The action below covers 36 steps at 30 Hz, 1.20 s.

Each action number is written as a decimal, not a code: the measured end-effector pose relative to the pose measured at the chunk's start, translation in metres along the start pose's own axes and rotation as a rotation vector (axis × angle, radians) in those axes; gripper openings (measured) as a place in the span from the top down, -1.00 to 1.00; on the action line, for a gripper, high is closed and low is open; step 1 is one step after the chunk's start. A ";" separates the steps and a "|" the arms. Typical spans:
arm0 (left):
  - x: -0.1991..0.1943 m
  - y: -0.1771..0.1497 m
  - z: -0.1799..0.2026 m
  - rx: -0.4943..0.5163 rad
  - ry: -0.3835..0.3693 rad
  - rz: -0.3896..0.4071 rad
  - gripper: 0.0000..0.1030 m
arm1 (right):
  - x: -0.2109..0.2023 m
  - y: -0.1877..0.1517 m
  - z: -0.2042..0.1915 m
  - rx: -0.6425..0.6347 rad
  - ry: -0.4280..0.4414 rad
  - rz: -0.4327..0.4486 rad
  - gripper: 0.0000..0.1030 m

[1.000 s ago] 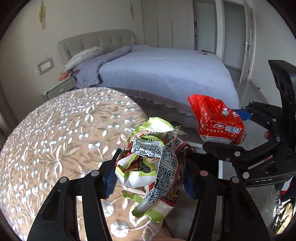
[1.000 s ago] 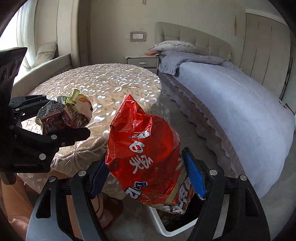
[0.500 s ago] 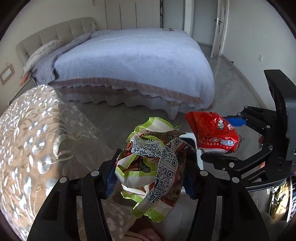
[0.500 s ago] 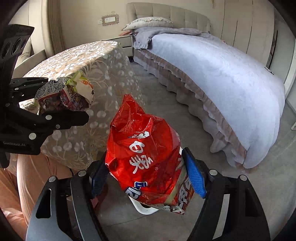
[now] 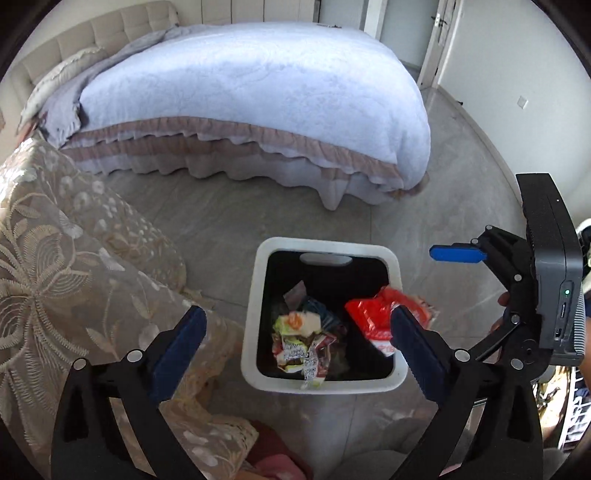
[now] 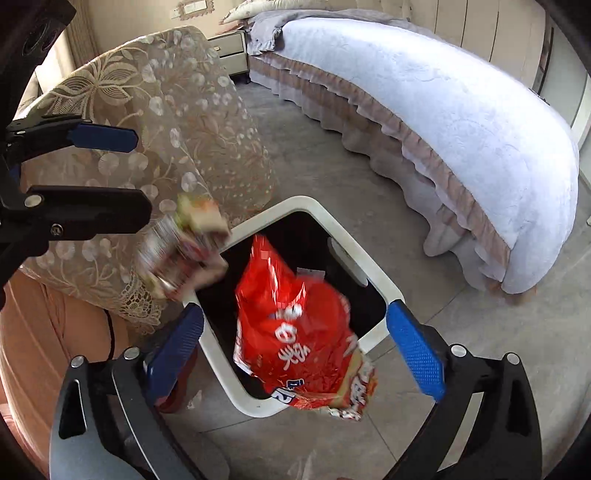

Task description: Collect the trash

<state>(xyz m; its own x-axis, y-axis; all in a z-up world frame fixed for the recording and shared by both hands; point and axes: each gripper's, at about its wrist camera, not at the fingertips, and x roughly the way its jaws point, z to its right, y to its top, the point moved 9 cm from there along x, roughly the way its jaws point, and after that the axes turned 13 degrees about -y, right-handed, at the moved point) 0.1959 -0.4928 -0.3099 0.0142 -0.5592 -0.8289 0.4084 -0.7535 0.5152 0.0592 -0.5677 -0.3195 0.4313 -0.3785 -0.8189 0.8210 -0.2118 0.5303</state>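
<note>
Floor of grey stone-look tile fills the middle of what we see, with a white-rimmed bin standing on it, dark inside. Far beyond the bin lies a wide bed under a pale blue cover with a frilled brownish skirt, a padded headboard at its far left. On the left hangs a lace tablecloth with a leaf pattern, draped over the table down to near the floor, just beside the bin. In the right wrist view a nightstand stands between table and bed, against the far wall.

We hold our left tool spread wide above the bin, nothing between its blue pads. Below it the crumpled green-and-white wrapper shows inside the bin's opening; in the right wrist view it appears blurred at the bin's left rim. Our right tool is also wide apart, and the red snack bag sits between its pads without touching them, over the bin's near edge; from the left it shows at the bin's right rim.
</note>
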 end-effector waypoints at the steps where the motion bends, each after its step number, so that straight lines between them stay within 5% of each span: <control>1: 0.000 -0.001 -0.001 -0.001 0.003 -0.003 -0.90 | 0.002 -0.001 0.001 0.008 0.008 -0.007 -0.91; 11: -0.014 0.007 -0.004 -0.011 0.010 0.043 -0.90 | -0.011 0.008 0.007 0.039 0.007 0.029 -0.91; 20: -0.065 0.009 0.008 -0.003 0.036 0.146 -0.90 | -0.052 0.030 -0.002 0.028 0.010 0.126 -0.91; 29: -0.146 -0.007 0.004 -0.047 0.157 0.300 -0.90 | -0.117 0.060 -0.020 0.028 -0.013 0.286 -0.91; 36: -0.219 -0.043 -0.012 -0.132 0.275 0.407 -0.90 | -0.177 0.088 -0.062 -0.005 0.055 0.423 -0.91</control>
<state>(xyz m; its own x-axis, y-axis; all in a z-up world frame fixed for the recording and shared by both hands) 0.1861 -0.3337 -0.1530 0.4290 -0.6732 -0.6023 0.4315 -0.4330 0.7914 0.0788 -0.4635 -0.1418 0.7496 -0.3824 -0.5403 0.5694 -0.0437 0.8209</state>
